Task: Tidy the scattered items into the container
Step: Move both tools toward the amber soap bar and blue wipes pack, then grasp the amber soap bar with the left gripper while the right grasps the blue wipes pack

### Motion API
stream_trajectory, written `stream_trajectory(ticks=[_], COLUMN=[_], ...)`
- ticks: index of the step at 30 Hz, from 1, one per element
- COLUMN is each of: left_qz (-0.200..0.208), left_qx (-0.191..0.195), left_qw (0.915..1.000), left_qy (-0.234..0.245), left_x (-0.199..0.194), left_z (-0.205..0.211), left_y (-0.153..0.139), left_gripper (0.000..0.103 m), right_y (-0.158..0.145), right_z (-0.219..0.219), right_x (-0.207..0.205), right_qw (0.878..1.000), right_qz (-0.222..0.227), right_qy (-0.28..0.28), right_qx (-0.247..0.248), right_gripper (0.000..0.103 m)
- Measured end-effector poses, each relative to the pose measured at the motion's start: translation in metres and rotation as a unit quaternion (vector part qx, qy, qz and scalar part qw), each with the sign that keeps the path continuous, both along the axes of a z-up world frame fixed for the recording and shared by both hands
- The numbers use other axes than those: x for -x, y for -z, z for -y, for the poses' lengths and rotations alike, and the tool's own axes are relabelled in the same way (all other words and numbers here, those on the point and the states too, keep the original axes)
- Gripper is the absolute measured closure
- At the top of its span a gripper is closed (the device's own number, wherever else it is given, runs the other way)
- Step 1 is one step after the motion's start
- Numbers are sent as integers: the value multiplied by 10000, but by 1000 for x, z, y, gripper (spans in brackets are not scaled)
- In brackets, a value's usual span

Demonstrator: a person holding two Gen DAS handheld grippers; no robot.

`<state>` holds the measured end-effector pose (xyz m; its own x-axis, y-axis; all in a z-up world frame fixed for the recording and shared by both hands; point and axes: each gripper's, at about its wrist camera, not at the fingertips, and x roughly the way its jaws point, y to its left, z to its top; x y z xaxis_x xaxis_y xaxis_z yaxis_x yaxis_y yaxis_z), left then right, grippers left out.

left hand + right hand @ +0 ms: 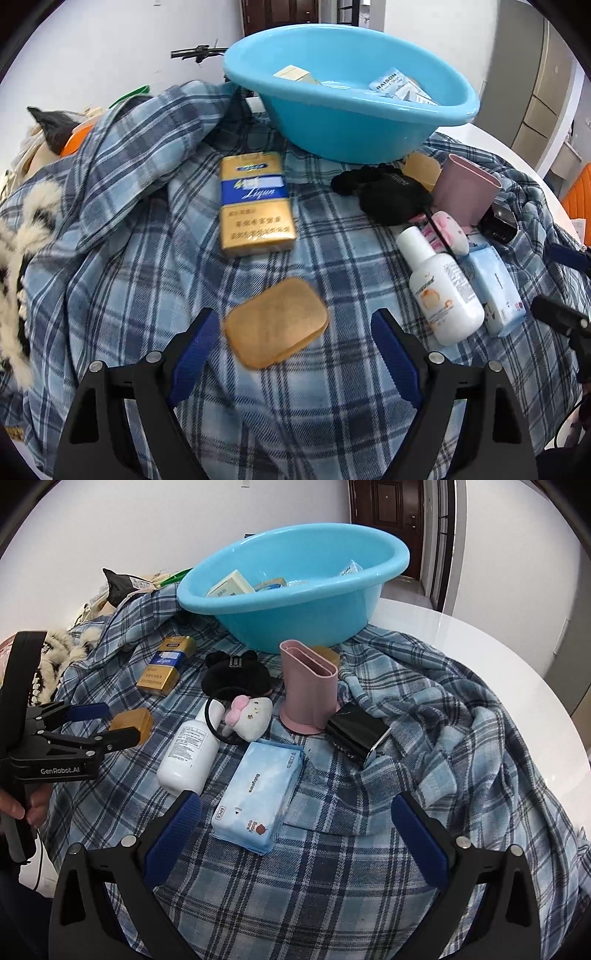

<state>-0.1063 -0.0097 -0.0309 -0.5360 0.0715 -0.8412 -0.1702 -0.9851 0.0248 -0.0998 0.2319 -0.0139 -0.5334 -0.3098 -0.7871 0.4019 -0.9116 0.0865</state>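
While hovering with jaws spread wide and empty, left gripper (295, 336) straddles amber, translucent, rounded bar of soap (276, 327) lying flat on blue plaid cloth (314, 424). Probably stiff, light, slick: best pinched across the short sides. Further right, right gripper (295, 827), likewise wide and empty, above soft pale-blue pack of wipes (258, 794); squashy, so grip mid-width. Blue plastic basin (295, 620) behind both.

At your twelve o'clock a plaid blanket (369, 849) covers the white round table (461, 642); a dark wooden door (388, 506) stands at one o'clock.
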Motion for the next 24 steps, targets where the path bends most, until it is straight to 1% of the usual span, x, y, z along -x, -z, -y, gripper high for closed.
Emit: stream_trajectory(ticks=[2, 4, 7, 9, 10, 11, 12, 15, 17, 19, 22, 24], left_qz=[25, 82, 193, 244, 238, 214, 203, 31, -83, -146, -87, -89], left_qx=[110, 139, 25, 15, -25, -90, -130, -335, -228, -201, -305, -300], left_qw=[9999, 9999, 9998, 9997, 9997, 9997, 9997, 9994, 9996, 9994, 9987, 9985], left_qy=[28, 7, -13, -65, -84, -92, -107, -36, 141, 244, 405, 448], left_x=[8, 14, 18, 19, 19, 18, 17, 9, 2, -3, -7, -8], left_z=[-4, -3, 3, 7, 10, 13, 15, 19, 13, 9, 1, -5], left_y=[4, 9, 15, 19, 20, 20, 20, 10, 2, -3, -7, -7], left_gripper=[17, 17, 17, 17, 19, 35, 36, 36, 36, 36, 36, 36], right_y=[1, 1, 0, 0, 0, 1, 2, 1, 0, 1, 2, 2], right_z=[1, 2, 1, -1, -1, -1, 0, 2, 4, 6, 7, 6], right_x=[1, 0, 0, 1, 2, 3, 3, 3, 2, 3, 3, 2], right_qw=[10000, 10000, 10000, 10000, 10000, 10000, 10000, 9999, 9999, 9999, 9999, 9999], right_qz=[50, 35, -25, -22, -7, 17, 33, 4, -32, -38, 4, 11], right_qy=[-3, -20, 2, 33, 33, 17, -2, -75, -116, -129, -134, -136], right_qx=[21, 8, -60, -53, -45, -46, -56, -81, -86, -68, -5, 8], right_gripper=[1, 1, 1, 1, 1, 0, 1, 1, 1, 1, 1, 1])
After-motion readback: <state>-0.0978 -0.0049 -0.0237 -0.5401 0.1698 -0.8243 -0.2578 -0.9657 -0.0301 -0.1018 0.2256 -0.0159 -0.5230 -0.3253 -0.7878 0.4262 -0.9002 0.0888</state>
